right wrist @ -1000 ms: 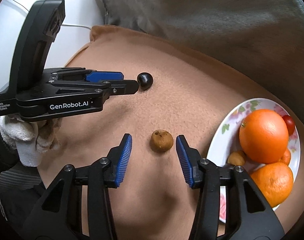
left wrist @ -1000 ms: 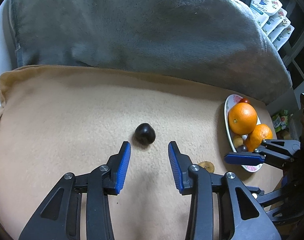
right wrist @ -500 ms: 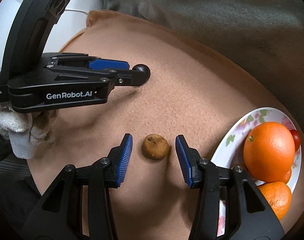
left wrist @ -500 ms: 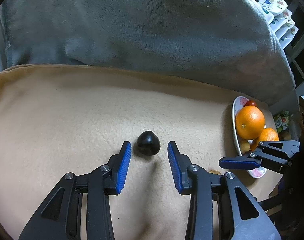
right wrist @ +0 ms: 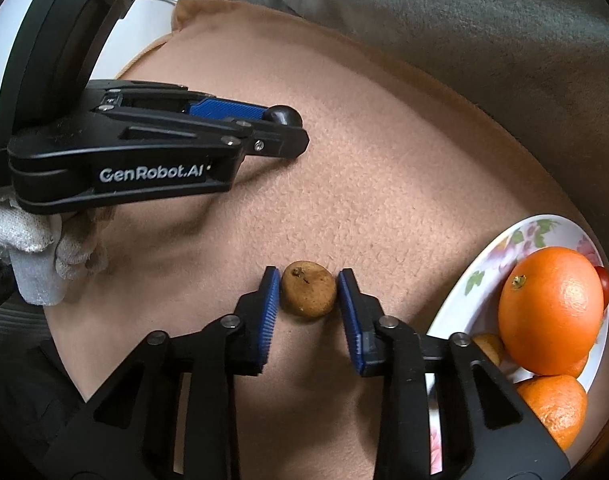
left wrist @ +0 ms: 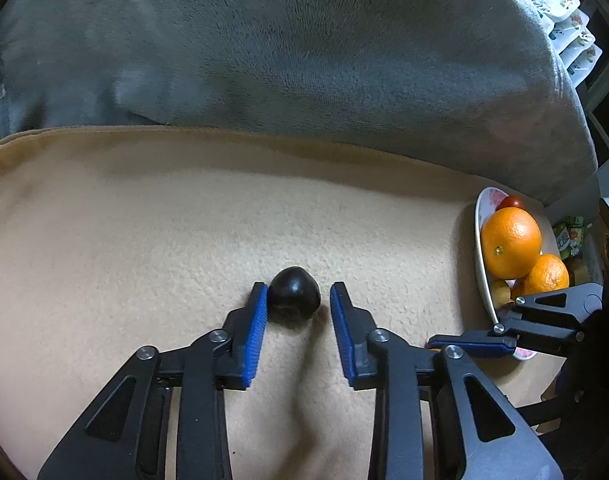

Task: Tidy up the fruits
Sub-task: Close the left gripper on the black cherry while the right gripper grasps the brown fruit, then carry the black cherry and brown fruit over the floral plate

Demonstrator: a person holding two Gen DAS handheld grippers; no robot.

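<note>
1. Between the left gripper's (left wrist: 296, 300) closing jaws a dark plum (left wrist: 295, 295) is lying on the tan blanket (left wrist: 144, 240); one pad is touching it, the other is just clear.
2. The right gripper (right wrist: 308, 292) is closing on a brown fruit (right wrist: 309, 294), both pads touching.
3. Oranges (right wrist: 550, 310) are sitting on the plate (right wrist: 488, 256) nearby.
</note>
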